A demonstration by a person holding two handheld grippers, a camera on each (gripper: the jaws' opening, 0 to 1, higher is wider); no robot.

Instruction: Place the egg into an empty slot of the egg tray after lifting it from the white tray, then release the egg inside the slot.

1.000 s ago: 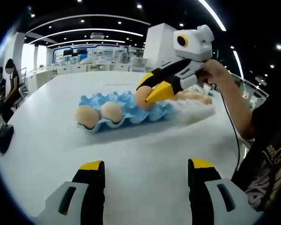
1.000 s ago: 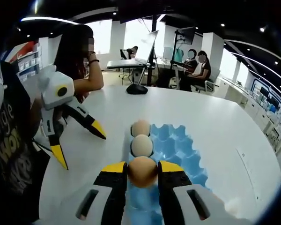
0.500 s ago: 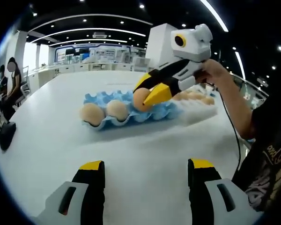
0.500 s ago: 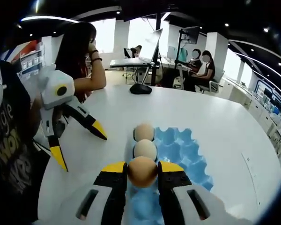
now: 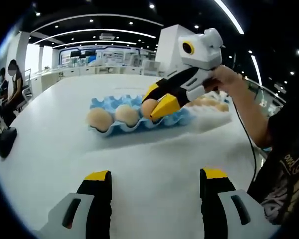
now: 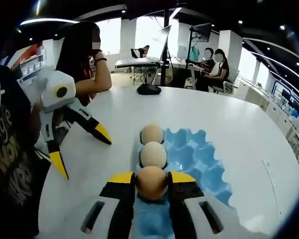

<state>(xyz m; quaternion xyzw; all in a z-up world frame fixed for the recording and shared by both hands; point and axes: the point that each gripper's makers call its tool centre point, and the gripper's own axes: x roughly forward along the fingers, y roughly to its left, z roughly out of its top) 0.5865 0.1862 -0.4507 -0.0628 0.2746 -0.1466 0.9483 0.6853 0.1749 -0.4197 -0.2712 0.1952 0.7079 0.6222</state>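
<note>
Smooth tan-brown egg (image 6: 151, 182) clamped between the jaws of the right gripper (image 6: 151, 185), over the near end of the blue moulded egg tray (image 6: 205, 162), next to two paler eggs (image 6: 153, 145) seated there. Left gripper (image 5: 154, 178): jaws wide apart, holding nothing, above the white tabletop (image 5: 139, 159) before that tray.

Egg (image 6: 151, 182) between fingers (image 6: 123, 185), above blue tray (image 6: 199, 159)

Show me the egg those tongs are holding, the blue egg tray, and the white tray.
egg (image 6: 151, 182): right gripper view, its rounded front.
blue egg tray (image 6: 202, 157): right gripper view, an empty cup.
white tray (image 5: 214, 117): left gripper view, its near side wall.
</note>
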